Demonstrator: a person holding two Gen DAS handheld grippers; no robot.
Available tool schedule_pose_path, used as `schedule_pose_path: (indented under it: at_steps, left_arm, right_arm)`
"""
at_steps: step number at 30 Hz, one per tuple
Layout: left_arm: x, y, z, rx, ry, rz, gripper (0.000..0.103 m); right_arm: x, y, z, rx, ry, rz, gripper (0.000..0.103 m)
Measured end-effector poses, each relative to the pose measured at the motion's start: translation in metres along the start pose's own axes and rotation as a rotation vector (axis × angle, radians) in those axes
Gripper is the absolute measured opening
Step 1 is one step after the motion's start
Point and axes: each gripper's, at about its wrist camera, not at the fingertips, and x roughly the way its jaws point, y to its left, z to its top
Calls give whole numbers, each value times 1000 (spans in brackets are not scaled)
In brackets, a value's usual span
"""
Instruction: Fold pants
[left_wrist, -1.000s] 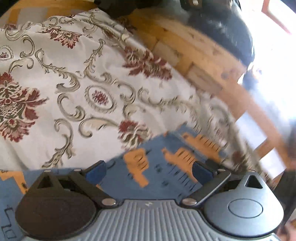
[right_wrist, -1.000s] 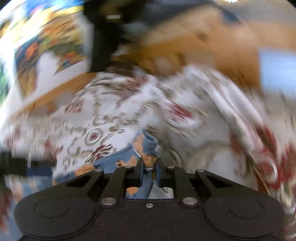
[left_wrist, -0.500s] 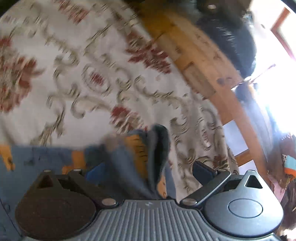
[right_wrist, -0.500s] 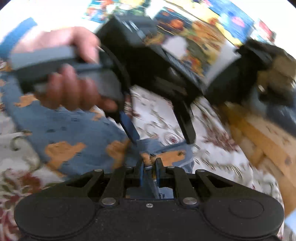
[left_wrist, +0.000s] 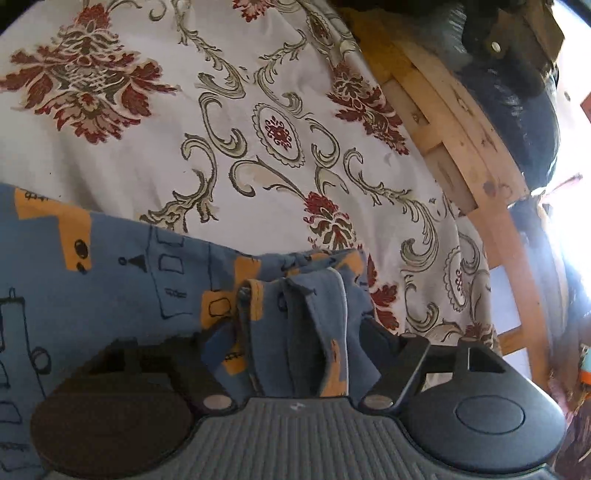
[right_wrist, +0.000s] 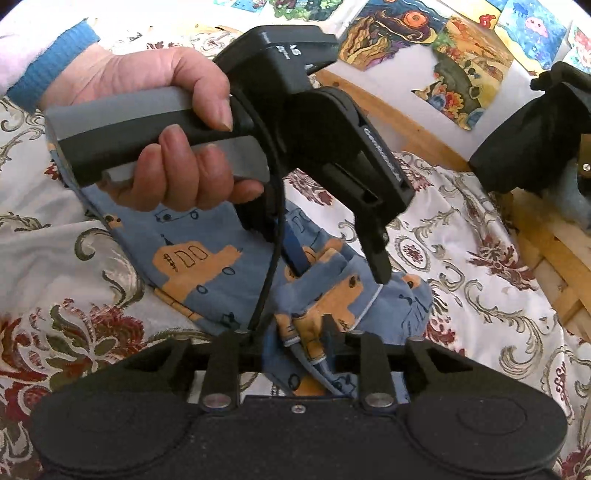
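Since half a second ago, the left claw (left_wrist: 295, 332) has gone from hanging wide apart around a blurred bunch of cloth to sitting steadier, with the cloth gathered between its fingers; whether they truly pinch it I cannot tell, since a gap shows on the right side.

Taking the floral bedspread (left_wrist: 229, 122) as the landmark: the pants (left_wrist: 122, 288) lie flat on it, their long axis running from the left edge of the left wrist view toward the centre, where one end is bunched up into folds between the left claw's fingers. They are soft blue cotton printed with orange vehicle shapes and black line drawings.

In the right wrist view, the left hand (right_wrist: 162, 122) with a blue knit cuff grips the grey-and-black handle above the bedspread. Embossed lettering on that tool's arm is too small to read. Below it, the right claw (right_wrist: 303, 341) is clenched on a hemmed fold of the pants. Right of the bedspread runs a wooden bed frame (left_wrist: 454, 122).
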Motion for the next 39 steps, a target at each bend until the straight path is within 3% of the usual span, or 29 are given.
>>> schedule_pose_path:
  at_steps: [1, 2, 4, 5, 6, 7, 11, 17, 20, 27, 32, 39]
  left_arm:
    - [-1, 2, 0, -18, -4, -6, 78]
    - [-2, 3, 0, -33, -8, -11, 78]
    - [-2, 5, 0, -48, -15, -4, 73]
    - [-1, 4, 0, -44, -20, 15, 57]
    - [2, 2, 1, -35, -18, 56, 45]
    - [4, 1, 2, -34, -8, 92, 31]
    - [1, 1, 1, -72, -12, 75, 16]
    - [-33, -13, -4, -26, -101, 69, 11]
    - [-53, -14, -9, 19, -137, 104, 11]
    - [-75, 9, -24, -6, -160, 161, 8]
    - [-71, 32, -30, -40, -134, 194, 9]
    - [-69, 44, -34, -52, -132, 175, 9]
  right_arm:
    - [2, 0, -2, 2, 3, -9, 46]
    - [2, -1, -2, 10, 5, -15, 48]
    - [3, -4, -7, 39, 12, 0, 42]
    - [4, -6, -7, 56, 18, 18, 38]
    - [5, -7, -7, 66, 21, 33, 23]
    - [5, -7, -7, 67, 22, 43, 18]
    - [5, -7, -6, 73, 13, 42, 16]
    - [-14, -10, 0, 115, -115, 60, 15]
    - [-18, -6, 2, 108, -148, 96, 15]
    - [-14, 14, 13, 60, -134, 161, 15]
    - [0, 29, 17, 47, -71, 179, 15]
    - [2, 29, 16, 69, -56, 188, 16]
